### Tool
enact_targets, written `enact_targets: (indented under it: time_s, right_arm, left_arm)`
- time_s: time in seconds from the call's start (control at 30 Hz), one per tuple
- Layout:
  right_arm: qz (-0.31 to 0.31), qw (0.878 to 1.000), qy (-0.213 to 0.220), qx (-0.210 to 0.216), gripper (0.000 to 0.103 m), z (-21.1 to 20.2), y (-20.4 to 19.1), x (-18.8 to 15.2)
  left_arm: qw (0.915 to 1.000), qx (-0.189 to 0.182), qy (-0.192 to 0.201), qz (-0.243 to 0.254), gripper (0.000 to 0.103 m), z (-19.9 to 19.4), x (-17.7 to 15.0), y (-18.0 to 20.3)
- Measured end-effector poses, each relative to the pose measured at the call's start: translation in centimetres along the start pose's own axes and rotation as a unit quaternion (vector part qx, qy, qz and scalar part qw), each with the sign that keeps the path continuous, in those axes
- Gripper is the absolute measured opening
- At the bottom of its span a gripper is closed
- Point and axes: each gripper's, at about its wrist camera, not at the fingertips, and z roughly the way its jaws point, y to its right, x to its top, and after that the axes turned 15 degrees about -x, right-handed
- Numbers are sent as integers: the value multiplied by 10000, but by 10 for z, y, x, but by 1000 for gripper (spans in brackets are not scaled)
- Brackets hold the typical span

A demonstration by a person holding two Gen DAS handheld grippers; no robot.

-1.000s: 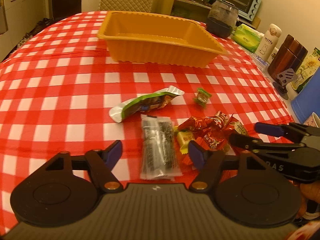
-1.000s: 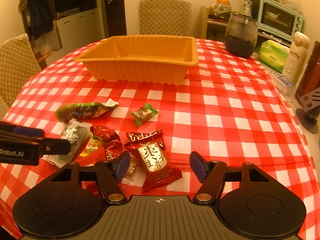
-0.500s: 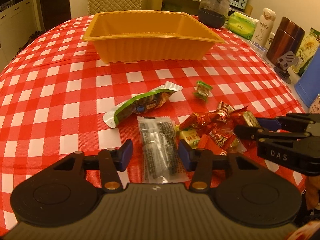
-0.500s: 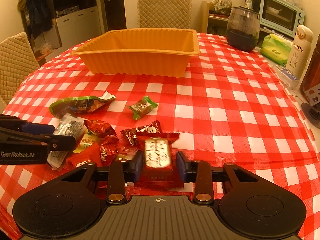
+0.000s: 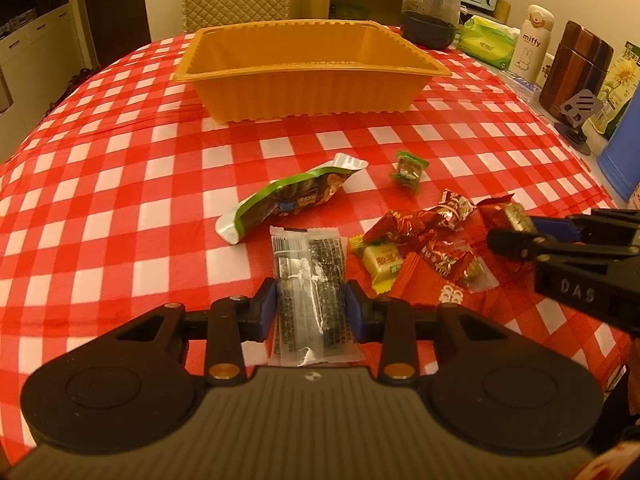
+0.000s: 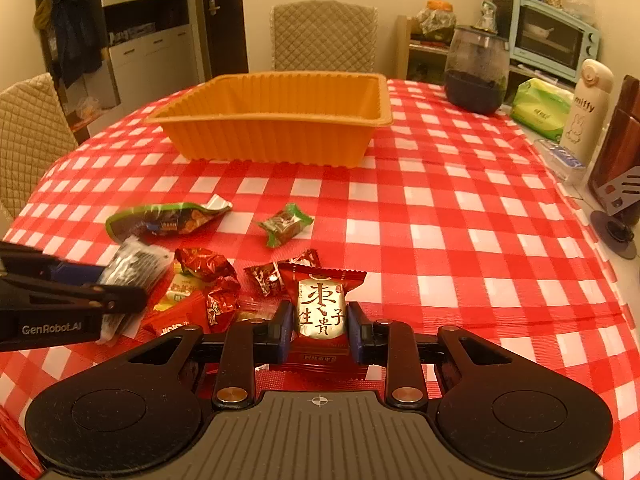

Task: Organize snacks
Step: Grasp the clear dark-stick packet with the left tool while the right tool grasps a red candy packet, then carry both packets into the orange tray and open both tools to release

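Left claw (image 5: 311, 306): jaws closing, blue pads against both long edges of the clear black-printed snack packet (image 5: 308, 276), which lies flat on the checked counter (image 5: 120, 184).

Right claw (image 6: 319, 330): jaws narrow, clenched on the red date-snack pouch (image 6: 320, 308) at its sides; pouch rests at the counter's near edge.

Loose red candies (image 6: 208, 280) between both claws. Orange tray (image 6: 276, 120) farther back, well apart.

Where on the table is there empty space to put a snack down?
Bare cloth lies between the orange tub and the green candy, and right of the red packet toward the white bottle. The red candy pile is crowded.
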Motion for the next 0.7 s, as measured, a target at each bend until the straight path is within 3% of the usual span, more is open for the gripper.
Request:
enact_targets:
  time_s: [0.37,0.53,0.7]
  right_arm:
    - [331,9993,184,13,29,-34,-3,14]
    - [516,9980,356,81,29,-47,-5,36]
    - [617,9965,572,-28,29,-46,-5,73]
  left_arm:
    - [9993,-44,345,-144,33,-47,10,-1]
    - [9980,-195,560,-218,33,-63,36,-6]
    - [9966,-124,818,0,33,-66,80,-11]
